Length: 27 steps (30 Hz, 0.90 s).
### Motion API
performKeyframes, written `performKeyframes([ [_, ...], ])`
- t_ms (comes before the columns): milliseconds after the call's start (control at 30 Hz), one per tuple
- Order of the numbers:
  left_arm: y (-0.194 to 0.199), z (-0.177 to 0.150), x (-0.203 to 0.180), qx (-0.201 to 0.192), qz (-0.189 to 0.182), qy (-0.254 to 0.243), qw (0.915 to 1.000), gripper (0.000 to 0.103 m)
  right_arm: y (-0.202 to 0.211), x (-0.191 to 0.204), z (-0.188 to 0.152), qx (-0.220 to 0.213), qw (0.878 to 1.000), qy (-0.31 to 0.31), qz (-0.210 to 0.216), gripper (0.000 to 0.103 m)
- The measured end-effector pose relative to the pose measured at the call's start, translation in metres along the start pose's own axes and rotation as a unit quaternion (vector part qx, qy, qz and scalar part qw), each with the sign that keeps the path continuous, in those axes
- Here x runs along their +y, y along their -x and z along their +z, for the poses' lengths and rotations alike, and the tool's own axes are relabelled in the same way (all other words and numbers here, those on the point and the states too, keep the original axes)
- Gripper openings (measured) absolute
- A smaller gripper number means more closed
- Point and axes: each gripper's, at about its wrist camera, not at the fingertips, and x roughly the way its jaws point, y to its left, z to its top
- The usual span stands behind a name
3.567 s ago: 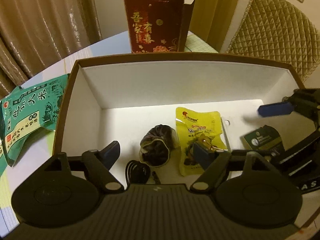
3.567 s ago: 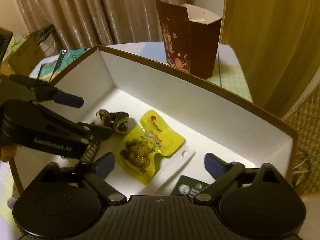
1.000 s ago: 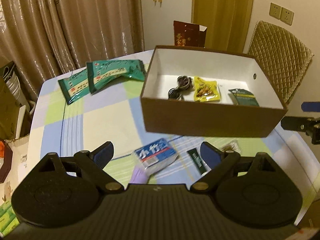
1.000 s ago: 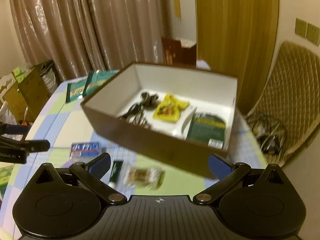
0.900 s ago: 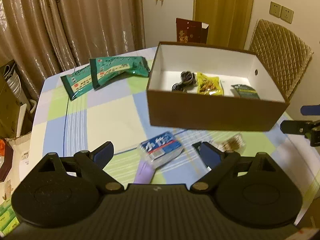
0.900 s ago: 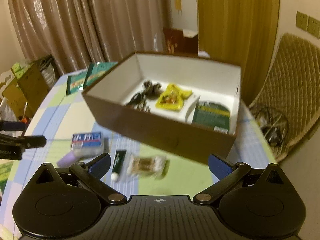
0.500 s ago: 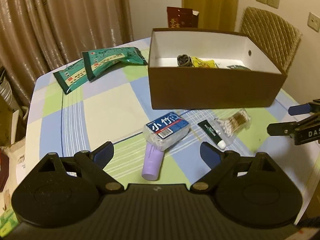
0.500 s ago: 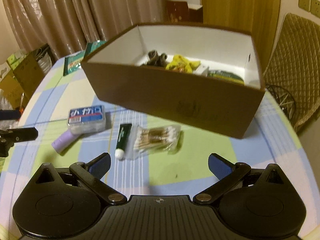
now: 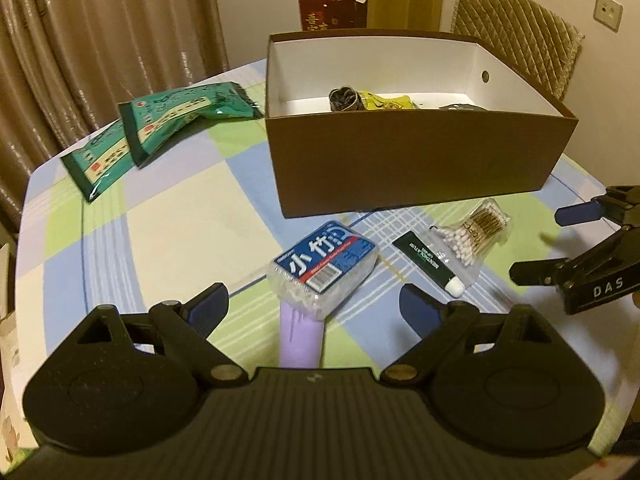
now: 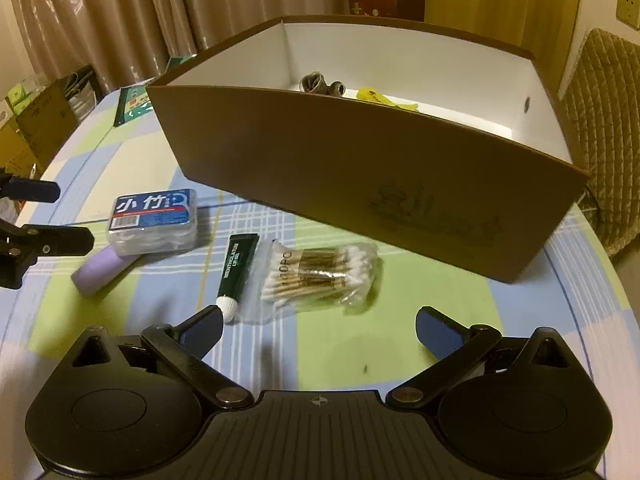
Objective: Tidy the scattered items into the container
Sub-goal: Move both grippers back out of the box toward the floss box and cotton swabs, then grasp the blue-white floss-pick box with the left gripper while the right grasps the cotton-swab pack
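A brown box [image 9: 416, 160] with white inside stands on the checked tablecloth; a dark bundle [image 9: 344, 98] and a yellow packet [image 9: 386, 103] lie in it. In front of it lie a clear floss-pick box with a blue label [image 9: 324, 266], resting on a lilac tube [image 9: 300, 338], a dark green tube [image 9: 430, 262] and a bag of cotton swabs [image 9: 476, 232]. My left gripper [image 9: 314, 310] hangs open just above the floss box and lilac tube. My right gripper [image 10: 320, 330] is open above the cloth, near the swab bag [image 10: 320, 276] and the green tube [image 10: 236, 264].
Two green snack packets [image 9: 152, 128] lie at the far left of the table. A dark red gift bag [image 9: 328, 10] stands behind the box, and a quilted chair [image 9: 516, 36] to its right. Cardboard boxes [image 10: 32, 120] stand on the floor beyond the table edge.
Both grippers have come out of the box, drawn back and sunk toward the table in front of it. The loose items now sit larger and closer between the open fingers.
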Motion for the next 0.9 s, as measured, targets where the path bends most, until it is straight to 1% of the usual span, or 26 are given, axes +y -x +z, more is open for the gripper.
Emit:
performKeyframes([
  [100, -0.012, 0.004, 0.001, 0.003, -0.007, -0.008, 0.9999, 0.09, -0.008, 0.002, 0.002, -0.003, 1.0, 0.008, -0.007, 0.1],
  [167, -0.019, 0.007, 0.002, 0.007, -0.01, -0.014, 0.9998, 0.09, -0.014, 0.003, 0.004, -0.003, 1.0, 0.012, -0.011, 0.097],
  [200, -0.022, 0.008, 0.002, 0.009, -0.012, -0.017, 0.9997, 0.09, -0.016, 0.003, 0.005, -0.004, 1.0, 0.013, -0.013, 0.093],
  [467, -0.04, 0.014, 0.007, 0.019, -0.022, -0.023, 0.9993, 0.09, -0.041, 0.005, 0.016, -0.008, 0.999, 0.013, -0.028, 0.086],
  [500, -0.042, 0.014, 0.007, 0.02, -0.023, -0.024, 0.9992, 0.089, -0.044, 0.005, 0.017, -0.005, 0.999, 0.015, -0.029, 0.081],
  [533, -0.043, 0.015, 0.008, 0.021, -0.026, -0.025, 0.9991, 0.089, -0.047, 0.005, 0.017, -0.003, 0.999, 0.017, -0.029, 0.072],
  [667, -0.048, 0.016, 0.01, 0.024, -0.031, -0.03, 0.9988, 0.088, -0.047, 0.004, 0.016, -0.011, 0.999, 0.028, -0.023, 0.067],
  [767, -0.051, 0.017, 0.011, 0.025, -0.034, -0.035, 0.9985, 0.088, -0.042, 0.002, 0.012, -0.008, 0.999, 0.036, -0.022, 0.067],
  [900, -0.055, 0.019, 0.012, 0.026, -0.043, -0.046, 0.9977, 0.087, -0.032, -0.009, 0.006, 0.001, 0.999, 0.023, -0.023, 0.067],
])
